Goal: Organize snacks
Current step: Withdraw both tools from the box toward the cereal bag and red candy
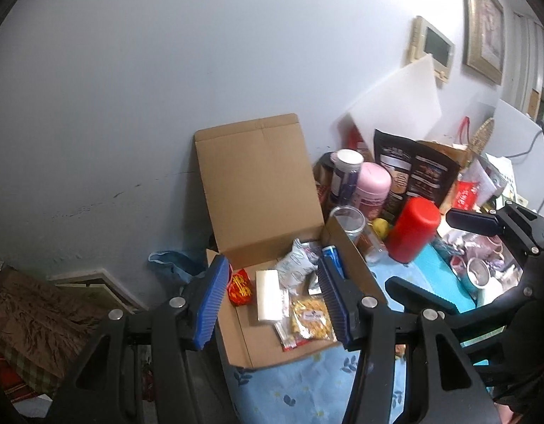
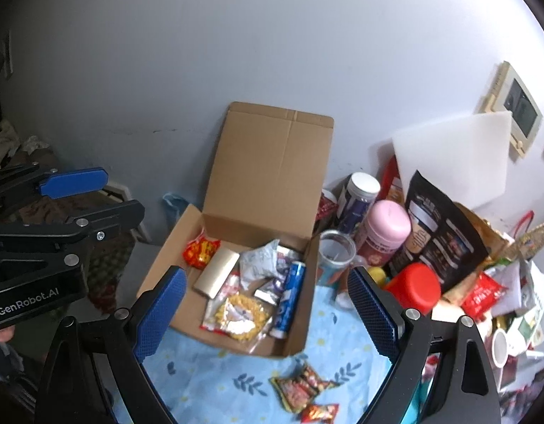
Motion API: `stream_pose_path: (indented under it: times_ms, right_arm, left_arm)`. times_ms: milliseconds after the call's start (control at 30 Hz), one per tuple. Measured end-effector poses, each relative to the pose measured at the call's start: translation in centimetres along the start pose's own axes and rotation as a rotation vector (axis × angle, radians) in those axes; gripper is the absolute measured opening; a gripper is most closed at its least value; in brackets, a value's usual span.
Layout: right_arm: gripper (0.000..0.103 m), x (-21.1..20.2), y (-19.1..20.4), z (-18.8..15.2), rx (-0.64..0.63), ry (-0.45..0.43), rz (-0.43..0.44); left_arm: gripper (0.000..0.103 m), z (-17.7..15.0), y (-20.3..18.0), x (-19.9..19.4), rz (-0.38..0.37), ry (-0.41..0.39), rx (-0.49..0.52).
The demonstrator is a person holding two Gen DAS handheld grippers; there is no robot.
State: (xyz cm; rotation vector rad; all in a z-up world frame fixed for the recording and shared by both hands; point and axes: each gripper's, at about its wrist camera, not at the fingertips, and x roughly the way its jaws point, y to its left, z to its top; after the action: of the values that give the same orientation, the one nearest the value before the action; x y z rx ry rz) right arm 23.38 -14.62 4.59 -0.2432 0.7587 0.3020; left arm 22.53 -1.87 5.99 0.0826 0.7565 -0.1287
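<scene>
Against the pale wall, your cardboard box sits open on the table, which wears a blue flowered cloth, and the lid stands upright behind it. Inside you have a red and yellow packet at the far left corner, a pale wrapped bar beside it, a crumpled white wrapper toward the back, a blue tube along the right wall, and a clear bag of yellow snacks at the front. Two small red packets lie on the cloth, just in front of the box and outside it. Your left gripper hangs over the box with its jaws partly spread and nothing between them. Your right gripper is spread wide, also empty. To the right of the box stand a red canister, a pink jar and a black pouch.
</scene>
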Motion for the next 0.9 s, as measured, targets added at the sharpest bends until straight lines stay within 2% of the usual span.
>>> stream_pose_path:
  times_ms: [233,367,667,900]
  right_arm:
    - [0.094,-1.6,0.1,-3.3,0.025,0.029,-0.02]
    - [0.094,-1.7,-0.2,-6.0,0.065,0.065,-0.024]
    - [0.094,-0.3,-1.4,-12.2,0.157,0.163,-0.016]
    - [0.094,1.3,-2.9,-15.5,0.219,0.226,-0.022]
  left_arm:
    - [0.052,-2.6,-1.7,-1.3,-0.038,0.007,0.024]
    - [0.052,-4.5,-2.8,-1.0,-0.075,0.04,0.032]
    - [0.052,-8.3,-5.6,1.5,-0.155,0.134,0.064]
    - [0.052,-10.5,-7.1,4.3,-0.209,0.202,0.054]
